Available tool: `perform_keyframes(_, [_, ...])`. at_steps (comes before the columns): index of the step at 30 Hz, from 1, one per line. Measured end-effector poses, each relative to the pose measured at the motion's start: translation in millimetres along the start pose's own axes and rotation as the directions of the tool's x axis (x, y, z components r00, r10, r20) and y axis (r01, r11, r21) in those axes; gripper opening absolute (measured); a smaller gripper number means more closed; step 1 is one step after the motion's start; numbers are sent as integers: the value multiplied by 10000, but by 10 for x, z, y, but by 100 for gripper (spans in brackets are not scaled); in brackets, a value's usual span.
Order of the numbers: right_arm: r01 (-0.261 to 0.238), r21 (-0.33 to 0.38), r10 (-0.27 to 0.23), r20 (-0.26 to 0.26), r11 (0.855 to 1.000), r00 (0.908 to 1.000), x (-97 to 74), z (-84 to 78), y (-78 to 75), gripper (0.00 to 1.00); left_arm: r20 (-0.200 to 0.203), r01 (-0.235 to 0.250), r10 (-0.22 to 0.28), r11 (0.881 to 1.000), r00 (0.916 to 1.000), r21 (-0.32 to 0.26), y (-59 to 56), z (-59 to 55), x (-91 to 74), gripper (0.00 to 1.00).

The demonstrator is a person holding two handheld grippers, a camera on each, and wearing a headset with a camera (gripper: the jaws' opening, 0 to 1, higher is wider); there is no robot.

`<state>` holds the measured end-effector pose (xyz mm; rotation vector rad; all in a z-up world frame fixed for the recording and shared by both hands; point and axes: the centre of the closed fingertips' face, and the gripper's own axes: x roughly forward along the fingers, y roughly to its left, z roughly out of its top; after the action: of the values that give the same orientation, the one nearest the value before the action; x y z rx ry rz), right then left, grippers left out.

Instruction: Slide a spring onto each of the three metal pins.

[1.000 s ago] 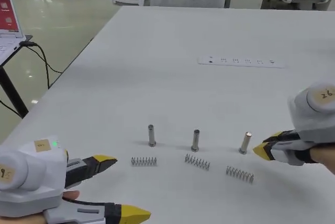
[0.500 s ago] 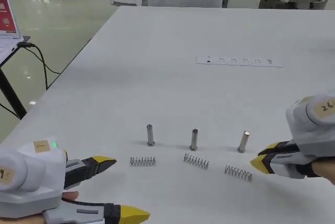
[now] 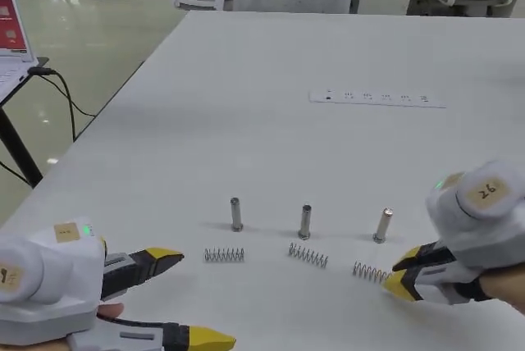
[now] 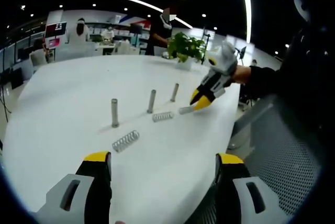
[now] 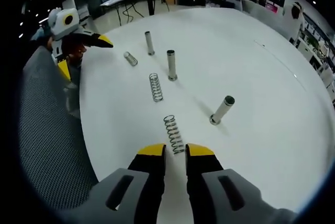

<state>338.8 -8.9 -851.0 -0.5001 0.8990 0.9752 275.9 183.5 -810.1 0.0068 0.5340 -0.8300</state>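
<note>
The right gripper (image 3: 392,275) has come lower and nearer since a second ago. Its jaws, a narrow gap apart, now straddle the near end of the right spring (image 3: 367,271). The left gripper (image 3: 201,296) stays spread wide at the table's (image 3: 271,121) near edge. All springs lie flat before the standing pins (image 3: 305,221).

Right tool (image 5: 175,150) low over white desk (image 5: 251,67), jaws narrowly apart at the end of nearest spring (image 5: 172,132). Beyond the tool: middle spring (image 5: 155,87), far spring (image 5: 129,58), leaning pin (image 5: 222,110), middle pin (image 5: 171,65), far pin (image 5: 149,43). Farthest off, left tool (image 5: 84,54), jaws spread.
</note>
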Motion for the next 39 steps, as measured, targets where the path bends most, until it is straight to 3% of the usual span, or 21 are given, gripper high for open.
perform_keyframes(19, [-88,-649,32,-863,9979,9963,104,-94,-9,9,106,10,-10,10000,9999,-55,1,16,-2,77])
perform_keyframes(27, [-60,-1035,-34,-909,9946,9959,95,-83,-9,8,96,64,-64,10000,9999,-3,-18,19,2,77])
perform_keyframes(39, [-28,-1040,-54,-788,9946,9969,48,-42,30,7,-98,362,-360,9989,9993,283,-80,7,25,77])
